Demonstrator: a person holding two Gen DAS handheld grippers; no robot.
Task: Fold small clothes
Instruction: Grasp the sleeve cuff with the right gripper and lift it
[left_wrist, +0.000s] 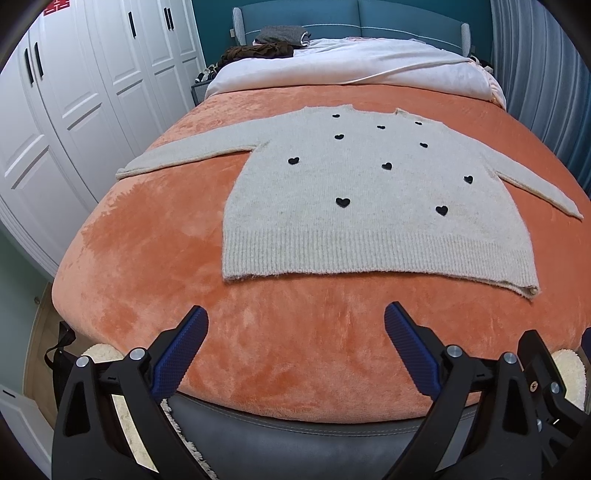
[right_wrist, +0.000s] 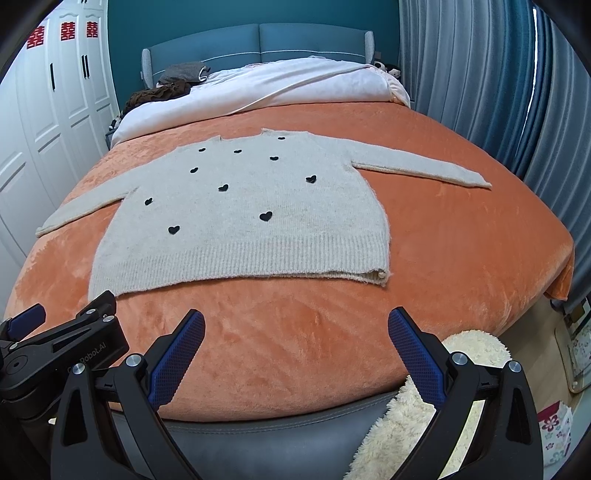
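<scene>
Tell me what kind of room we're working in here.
Almost certainly a home bedroom. The sweater lies flat on a bed with an orange plush blanket, a blue padded headboard stands at the far end, and white wardrobe doors line one side.

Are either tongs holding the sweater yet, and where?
Neither. Left tongs and right tongs are open, short of the sweater, which lies flat.

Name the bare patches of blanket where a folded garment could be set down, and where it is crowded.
Bare orange blanket lies between the sweater hem and the foot edge, also right of its body under the sleeve. The head end is crowded: white duvet, dark clothes.
</scene>
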